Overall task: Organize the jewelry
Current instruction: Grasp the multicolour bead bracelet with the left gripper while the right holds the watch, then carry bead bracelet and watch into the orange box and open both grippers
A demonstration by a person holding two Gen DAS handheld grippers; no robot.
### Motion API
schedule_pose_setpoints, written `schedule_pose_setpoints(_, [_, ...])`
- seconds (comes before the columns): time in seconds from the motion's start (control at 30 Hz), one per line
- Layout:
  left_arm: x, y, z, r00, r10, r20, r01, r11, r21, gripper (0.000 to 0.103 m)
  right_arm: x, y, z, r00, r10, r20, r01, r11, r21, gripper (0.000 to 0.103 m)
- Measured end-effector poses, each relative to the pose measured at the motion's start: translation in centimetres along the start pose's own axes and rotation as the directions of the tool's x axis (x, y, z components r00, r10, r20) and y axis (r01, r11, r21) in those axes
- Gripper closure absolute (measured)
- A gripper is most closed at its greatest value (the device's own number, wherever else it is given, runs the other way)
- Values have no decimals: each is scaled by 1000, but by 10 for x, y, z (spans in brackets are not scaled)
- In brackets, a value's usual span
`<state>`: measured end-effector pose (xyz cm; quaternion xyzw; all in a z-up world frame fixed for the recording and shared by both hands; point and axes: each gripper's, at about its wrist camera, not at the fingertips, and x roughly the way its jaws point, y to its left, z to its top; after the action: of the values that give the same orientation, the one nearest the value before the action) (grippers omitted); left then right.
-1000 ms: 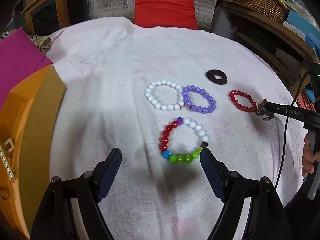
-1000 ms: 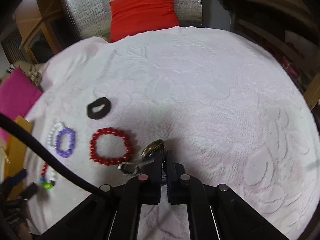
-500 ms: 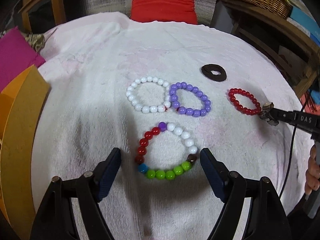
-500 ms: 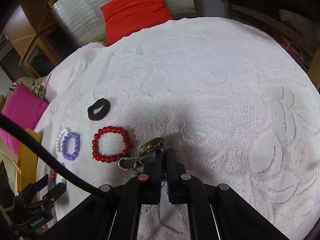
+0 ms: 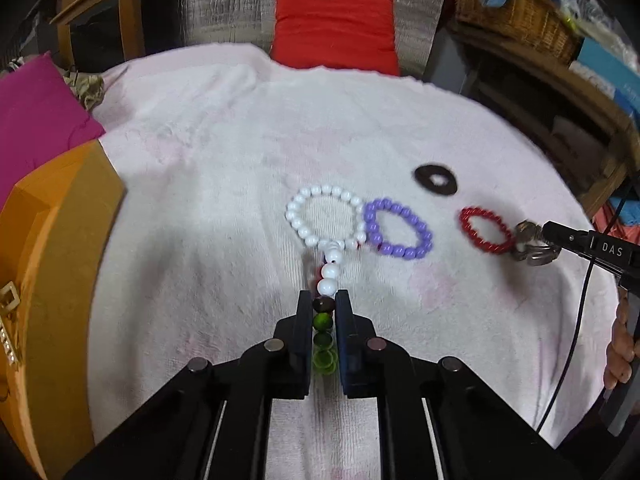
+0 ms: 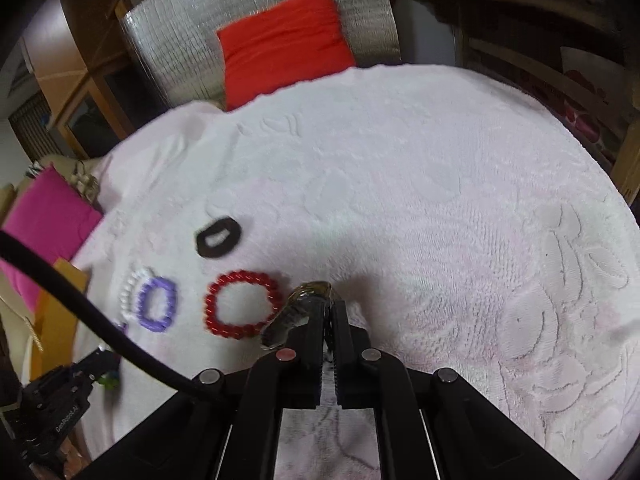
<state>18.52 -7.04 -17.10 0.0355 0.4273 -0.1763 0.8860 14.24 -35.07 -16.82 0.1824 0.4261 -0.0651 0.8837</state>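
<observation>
White towelling (image 5: 224, 216) covers the worktop on which all the jewelry lies. We find the left tongs (image 5: 324, 312) pinching the multicoloured bead bracelet (image 5: 325, 304); their jaws have just been closing on it, and it is now squeezed into a narrow line, with green and dark beads between the pads and white beads running out ahead of the tips. Just beyond that line lies the white bead bracelet (image 5: 326, 216), with the purple bead bracelet (image 5: 398, 228) touching it on the right. Further right lies the red bead bracelet (image 5: 486, 230), and beyond these, a black ring (image 5: 435, 180). We find the right tongs (image 6: 329, 312) pressed together on a metal watch (image 6: 298, 308), which lies just right of the red bead bracelet. An orange box (image 5: 60, 264) stands to the left of the left tongs. A hand (image 5: 622, 340) shows at the right edge of the left view.
</observation>
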Motion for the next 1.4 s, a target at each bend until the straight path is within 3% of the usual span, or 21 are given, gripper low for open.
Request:
schedule_pose_setpoints(0.3, [-22,14,0,998,-23,55,23,1000,-4,92,-27,6,0,992,114,63,-115,993,22,99])
schedule_pose_setpoints(0.5, [-33,21,1,996,-30,88,31,1000,-4,92,-47,7,6,963,240,121,-247,968,51,99])
schedule_pose_setpoints(0.67, [-36,26,2,995,-35,94,36,999,-10,92,-42,0,9,974,215,68,-221,969,109,97])
schedule_pose_setpoints(0.7, [-36,26,2,995,-34,95,35,999,-10,92,-39,-3,9,976,211,46,-215,969,121,92])
schedule_pose_setpoints(0.77, [-37,26,3,995,-30,96,31,999,-10,92,-28,-7,8,980,196,-19,-192,972,132,64])
schedule_pose_setpoints(0.8, [-38,27,3,995,-30,96,31,999,-11,92,-24,-8,7,982,185,-44,-178,975,132,41])
schedule_pose_setpoints(0.83, [-38,27,3,995,-31,96,32,999,-12,92,-19,-8,5,983,172,-66,-163,979,126,38])
schedule_pose_setpoints(1.0, [-39,23,2,995,-40,92,41,999,-7,92,-6,4,0,991,119,-66,-118,993,5,40])
schedule_pose_setpoints(1.17, [-41,22,-1,995,-42,89,41,999,8,92,23,19,-7,992,36,-119,-48,994,-96,61])
schedule_pose_setpoints(1.23, [-42,25,-1,995,-43,90,43,999,3,92,26,29,-11,995,-16,-96,-1,985,-173,62])
schedule_pose_setpoints(1.33, [-45,31,-1,994,-47,94,48,999,-12,92,22,38,-16,996,-40,-75,22,973,-228,86])
schedule_pose_setpoints(1.4, [-48,35,-1,993,-53,102,55,998,-21,92,18,44,-20,996,-64,-60,46,964,-263,88])
